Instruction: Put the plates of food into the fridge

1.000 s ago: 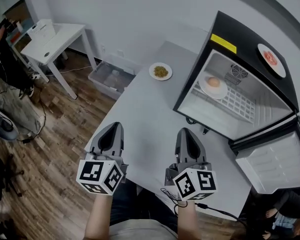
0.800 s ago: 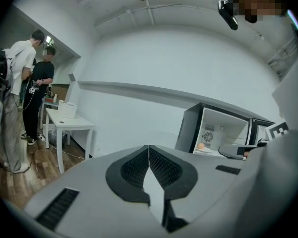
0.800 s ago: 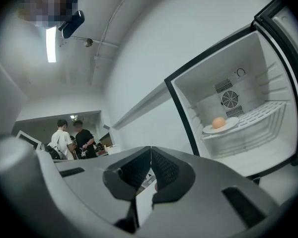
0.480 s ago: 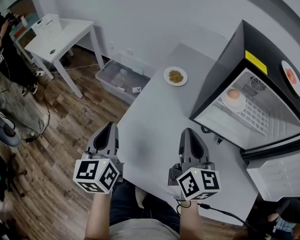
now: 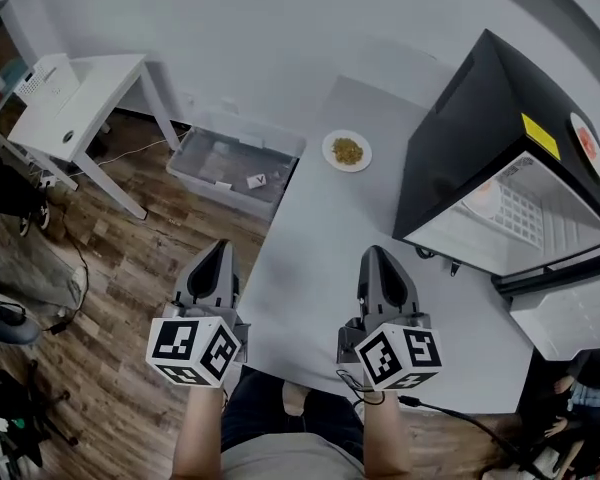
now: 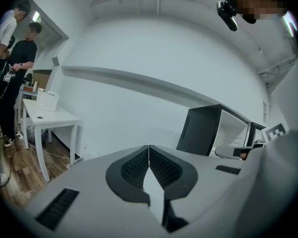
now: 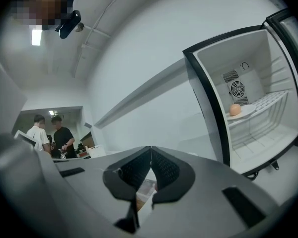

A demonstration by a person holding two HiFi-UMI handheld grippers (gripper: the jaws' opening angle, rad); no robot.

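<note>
1. Left gripper [image 5: 220, 246]: jaws closed tip to tip with nothing between them. It is held just beside the near left edge of the desk [image 5: 310, 228], above the wooden floor [image 5: 120, 268].
2. Right gripper [image 5: 372, 253]: jaws also pressed together and empty. It is held over the near part of the desk.
3. Fridge [image 5: 460, 138]: a black box standing on the right side of the desk. Its door [image 5: 570, 318] is swung open toward the near right.
4. Plate of yellowish food [image 5: 328, 152]: lies on the far part of the desk, left of the fridge and well apart from both grippers.
5. Plate with a round orange item [image 7: 244, 112]: rests on the wire shelf [image 7: 268, 100] inside the fridge.
6. Plate of red food [image 5: 578, 126]: lies on top of the fridge.
7. Clear bin [image 5: 225, 158]: sits on the floor near the desk's far left edge, with a white side table [image 5: 80, 93] farther left.
</note>
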